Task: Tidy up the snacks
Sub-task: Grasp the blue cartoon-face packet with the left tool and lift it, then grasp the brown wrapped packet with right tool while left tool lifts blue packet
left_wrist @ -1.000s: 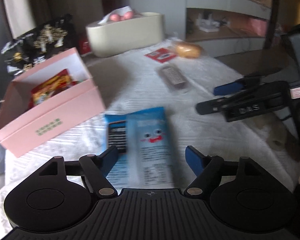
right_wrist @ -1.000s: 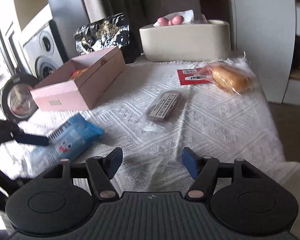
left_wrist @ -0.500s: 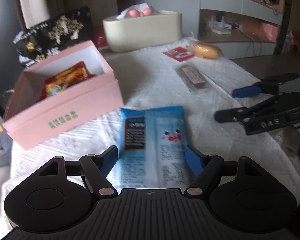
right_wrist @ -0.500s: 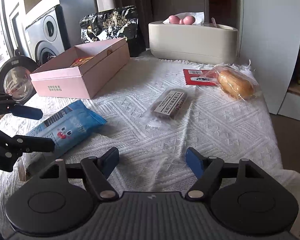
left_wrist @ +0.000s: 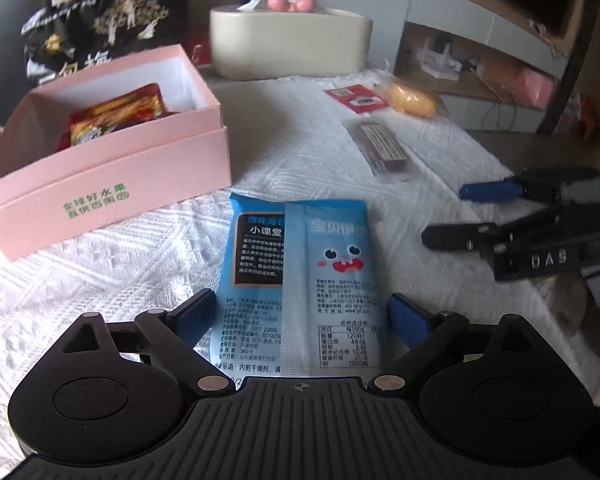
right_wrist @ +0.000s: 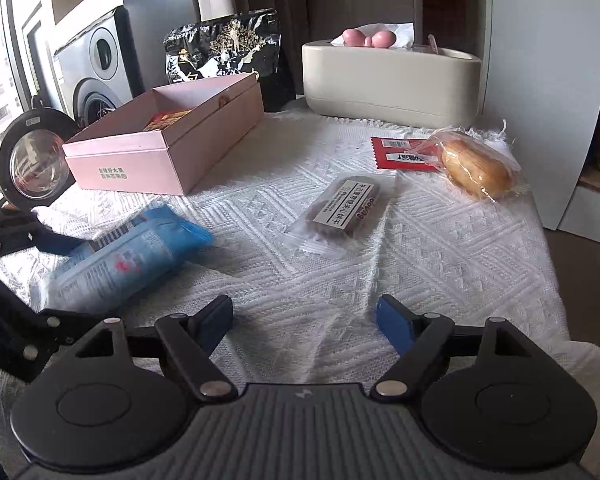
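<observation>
Left gripper [left_wrist: 300, 316] fingers, just widened, straddle the blue snack packet [left_wrist: 300, 264] without contact; right gripper [right_wrist: 304, 320] fingers, also opening, hold nothing.

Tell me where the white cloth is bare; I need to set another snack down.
Free: the wide stretch of white woven cloth right of the brown bar in clear wrap, below the wrapped bun; also the strip between the pink cardboard box and the bar. Crowded: left, where the blue snack packet lies between the open left tongs.
</observation>
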`<action>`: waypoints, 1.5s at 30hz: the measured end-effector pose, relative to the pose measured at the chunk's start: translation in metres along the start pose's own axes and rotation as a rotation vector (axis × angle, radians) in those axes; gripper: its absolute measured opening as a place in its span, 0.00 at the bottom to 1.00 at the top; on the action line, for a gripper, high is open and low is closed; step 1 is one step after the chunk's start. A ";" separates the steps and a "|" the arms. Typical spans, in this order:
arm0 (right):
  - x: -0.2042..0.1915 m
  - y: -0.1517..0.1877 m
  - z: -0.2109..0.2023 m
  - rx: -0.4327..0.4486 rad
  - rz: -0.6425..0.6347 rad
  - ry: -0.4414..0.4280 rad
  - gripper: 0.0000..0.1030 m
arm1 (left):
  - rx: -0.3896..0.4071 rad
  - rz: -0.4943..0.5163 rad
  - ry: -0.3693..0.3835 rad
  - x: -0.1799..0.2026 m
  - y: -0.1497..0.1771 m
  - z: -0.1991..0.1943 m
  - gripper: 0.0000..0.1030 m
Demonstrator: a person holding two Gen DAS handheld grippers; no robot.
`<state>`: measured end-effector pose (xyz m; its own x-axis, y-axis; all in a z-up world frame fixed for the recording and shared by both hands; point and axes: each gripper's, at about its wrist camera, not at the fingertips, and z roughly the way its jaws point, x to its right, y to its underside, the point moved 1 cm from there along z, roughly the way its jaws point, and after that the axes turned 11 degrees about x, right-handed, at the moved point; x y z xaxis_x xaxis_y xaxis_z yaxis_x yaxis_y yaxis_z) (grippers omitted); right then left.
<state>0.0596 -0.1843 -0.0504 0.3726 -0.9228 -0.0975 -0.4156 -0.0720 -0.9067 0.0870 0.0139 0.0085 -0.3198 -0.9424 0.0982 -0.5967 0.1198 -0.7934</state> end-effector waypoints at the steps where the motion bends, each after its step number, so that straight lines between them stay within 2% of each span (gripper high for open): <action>1: 0.000 -0.001 0.000 -0.008 0.004 -0.003 0.80 | -0.009 0.009 0.000 0.001 -0.001 0.001 0.93; 4: -0.001 -0.003 0.002 -0.039 -0.008 -0.025 0.84 | -0.022 0.073 -0.023 0.010 0.000 0.002 0.93; 6: -0.003 -0.003 0.005 -0.058 -0.053 -0.054 0.90 | -0.018 0.081 -0.032 0.012 0.001 0.002 0.92; 8: -0.007 0.000 0.005 -0.053 -0.083 -0.051 0.92 | -0.007 0.063 -0.031 0.009 -0.001 0.000 0.86; 11: -0.007 0.000 0.004 -0.052 -0.079 -0.051 0.92 | 0.024 -0.018 0.002 -0.003 -0.001 -0.010 0.83; 14: -0.007 -0.003 0.005 -0.071 -0.078 -0.042 0.91 | 0.073 -0.054 -0.009 -0.009 0.004 -0.027 0.83; 17: -0.006 -0.014 0.008 -0.079 -0.071 -0.004 0.90 | 0.109 -0.085 -0.033 -0.016 0.008 -0.038 0.83; 24: 0.001 -0.053 0.038 -0.005 0.013 0.130 0.90 | 0.118 -0.091 -0.043 -0.018 0.014 -0.042 0.83; 28: 0.010 -0.058 0.076 -0.053 0.061 0.192 0.89 | 0.121 -0.094 -0.041 -0.019 0.017 -0.045 0.83; 29: 0.012 -0.057 0.084 -0.079 0.075 0.192 0.88 | 0.122 -0.094 -0.040 -0.020 0.018 -0.046 0.83; 30: 0.011 -0.056 0.088 -0.071 0.066 0.210 0.87 | 0.123 -0.094 -0.038 -0.020 0.019 -0.047 0.83; 31: 0.009 -0.056 0.089 -0.063 0.051 0.217 0.82 | 0.122 -0.095 -0.037 -0.020 0.020 -0.048 0.83; 33: 0.006 -0.058 0.088 -0.062 0.033 0.202 0.70 | 0.122 -0.101 -0.033 -0.021 0.022 -0.048 0.83; 35: 0.003 -0.061 0.085 -0.063 0.012 0.198 0.47 | 0.121 -0.106 -0.027 -0.022 0.023 -0.047 0.83; 39: 0.002 -0.063 0.074 -0.081 0.027 0.160 0.43 | 0.130 -0.113 -0.017 -0.021 0.025 -0.049 0.83; 45: -0.020 -0.071 0.036 -0.036 -0.004 0.043 0.42 | 0.139 -0.109 -0.018 -0.018 0.026 -0.056 0.83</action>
<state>0.1120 -0.1474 0.0014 0.3384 -0.9380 -0.0754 -0.4443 -0.0887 -0.8915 0.0364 0.0515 0.0198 -0.2450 -0.9529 0.1787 -0.5196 -0.0266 -0.8540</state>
